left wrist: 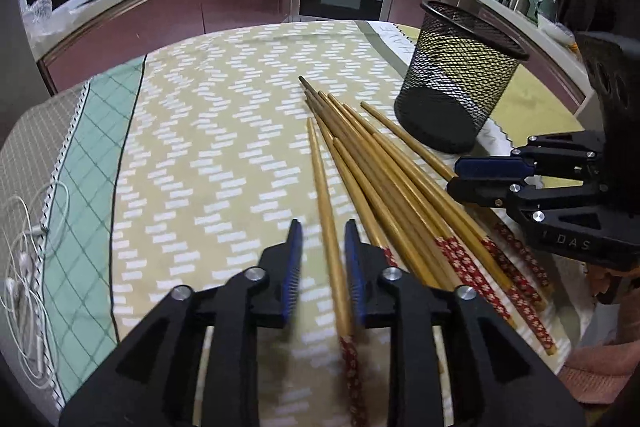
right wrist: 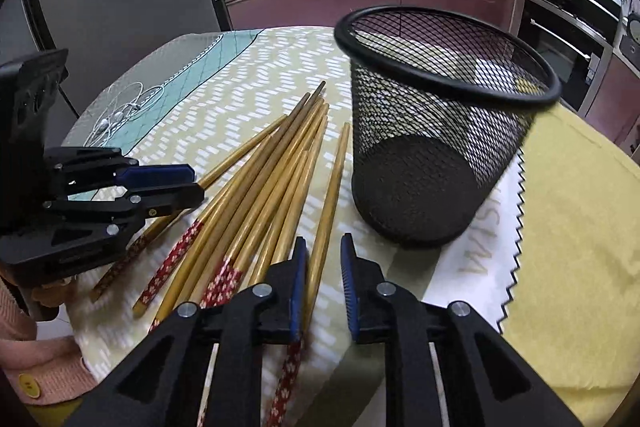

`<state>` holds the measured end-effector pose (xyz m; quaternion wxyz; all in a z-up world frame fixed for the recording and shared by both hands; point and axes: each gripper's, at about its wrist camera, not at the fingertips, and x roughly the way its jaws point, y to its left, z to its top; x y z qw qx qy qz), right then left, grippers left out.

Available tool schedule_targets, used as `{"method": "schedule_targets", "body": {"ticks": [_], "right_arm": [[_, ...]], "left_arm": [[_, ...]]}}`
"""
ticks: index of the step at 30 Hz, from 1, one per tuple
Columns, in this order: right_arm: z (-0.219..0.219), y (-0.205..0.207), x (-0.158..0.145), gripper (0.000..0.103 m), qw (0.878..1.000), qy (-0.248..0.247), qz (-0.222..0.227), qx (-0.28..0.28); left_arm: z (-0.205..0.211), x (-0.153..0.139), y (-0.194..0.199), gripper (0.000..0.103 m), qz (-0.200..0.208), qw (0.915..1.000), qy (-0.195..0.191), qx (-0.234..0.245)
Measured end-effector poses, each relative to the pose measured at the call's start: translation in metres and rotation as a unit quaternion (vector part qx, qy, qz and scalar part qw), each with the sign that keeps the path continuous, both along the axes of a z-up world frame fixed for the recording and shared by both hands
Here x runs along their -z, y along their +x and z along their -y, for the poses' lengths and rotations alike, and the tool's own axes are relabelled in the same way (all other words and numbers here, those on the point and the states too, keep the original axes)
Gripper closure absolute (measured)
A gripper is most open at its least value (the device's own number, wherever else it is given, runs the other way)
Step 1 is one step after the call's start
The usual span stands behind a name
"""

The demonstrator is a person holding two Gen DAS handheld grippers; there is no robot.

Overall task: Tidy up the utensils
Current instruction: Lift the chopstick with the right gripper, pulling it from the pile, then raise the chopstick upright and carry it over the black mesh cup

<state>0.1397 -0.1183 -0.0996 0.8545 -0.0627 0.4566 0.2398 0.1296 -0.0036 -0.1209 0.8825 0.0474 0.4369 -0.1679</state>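
Far left of the cup (left wrist: 456, 83), earbuds (left wrist: 24, 267) lie on the desk (left wrist: 200, 131) near its edge. Next toward the cup comes the left gripper (left wrist: 323, 243), low over the cloth with its fingers (left wrist: 294, 251) open; one stray chopstick (left wrist: 326, 203) runs up through the gap between them, untouched as far as I can tell. Further right, between that stick and the cup, the pile of chopsticks (left wrist: 384, 171) lies flat, fanned out, with narrow plain tips converging beside the cup's base and red-patterned handle ends spread toward the person. Their long axes run roughly from the near desk edge away toward the kitchen, slanting a little left. The right gripper (right wrist: 323, 255) hovers over the pile's cup-side edge, fingers (right wrist: 298, 267) open too, with the chopstick nearest the cup lying along the gap under them. In the left view its fingers look nearly together, but its own camera shows a clear gap and nothing held. Just right of the pile, the black mesh cup stands upright and seems to hold nothing.

Judging from this, the sorting has barely begun: every chopstick in view lies on the cloth, none is in the cup. What remains is to gather them and stand them in the cup.
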Motion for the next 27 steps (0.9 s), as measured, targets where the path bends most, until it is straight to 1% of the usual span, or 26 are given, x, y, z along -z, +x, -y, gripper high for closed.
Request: {"method": "schedule_targets", "body": {"ticks": [2,4,5,6,7,9,12,15,18,20,24,27], "right_arm": [[-0.004,0.003,0.000,0.086,1.000,-0.006,0.003,0.000],[-0.004,0.005,0.000,0.094,1.000,0.001,0.000,0.003],[-0.003,0.006,0.000,0.096,1.000,0.009,-0.004,0.004],[-0.001,0.007,-0.001,0.097,1.000,0.016,-0.007,0.006],[0.001,0.007,-0.002,0.097,1.000,0.024,-0.008,0.008],[0.005,0.004,-0.006,0.098,0.999,0.032,-0.001,0.011],[0.011,-0.004,-0.019,0.098,0.999,0.052,0.013,0.001],[0.020,-0.014,-0.035,0.098,0.997,0.073,0.035,-0.008],[0.029,-0.026,-0.056,0.098,0.993,0.096,0.064,-0.021],[0.036,-0.033,-0.069,0.098,0.990,0.110,0.083,-0.024],[0.053,-0.041,-0.090,0.098,0.984,0.141,0.107,-0.018],[0.063,-0.045,-0.101,0.098,0.981,0.152,0.122,-0.014]], "left_arm": [[0.002,0.000,0.006,0.078,-0.001,1.0000,0.003,0.002],[0.004,0.000,0.011,0.079,-0.002,1.0000,0.006,0.003],[0.005,0.000,0.013,0.090,-0.002,1.0000,0.009,0.001],[0.007,0.000,0.015,0.094,-0.005,0.9999,0.010,-0.001],[0.008,-0.001,0.015,0.095,-0.005,0.9999,0.009,-0.003],[0.009,-0.002,0.014,0.095,-0.002,0.9999,0.009,-0.008],[0.006,-0.010,0.010,0.095,0.008,0.9999,-0.008,-0.013],[0.000,-0.025,0.002,0.095,0.023,0.9993,-0.029,-0.009],[-0.006,-0.051,-0.009,0.096,0.044,0.9970,-0.064,0.004],[-0.007,-0.065,-0.016,0.096,0.060,0.9952,-0.077,0.011],[-0.010,-0.100,-0.031,0.096,0.094,0.9886,-0.113,0.034],[-0.012,-0.118,-0.037,0.096,0.109,0.9836,-0.136,0.047]]}}
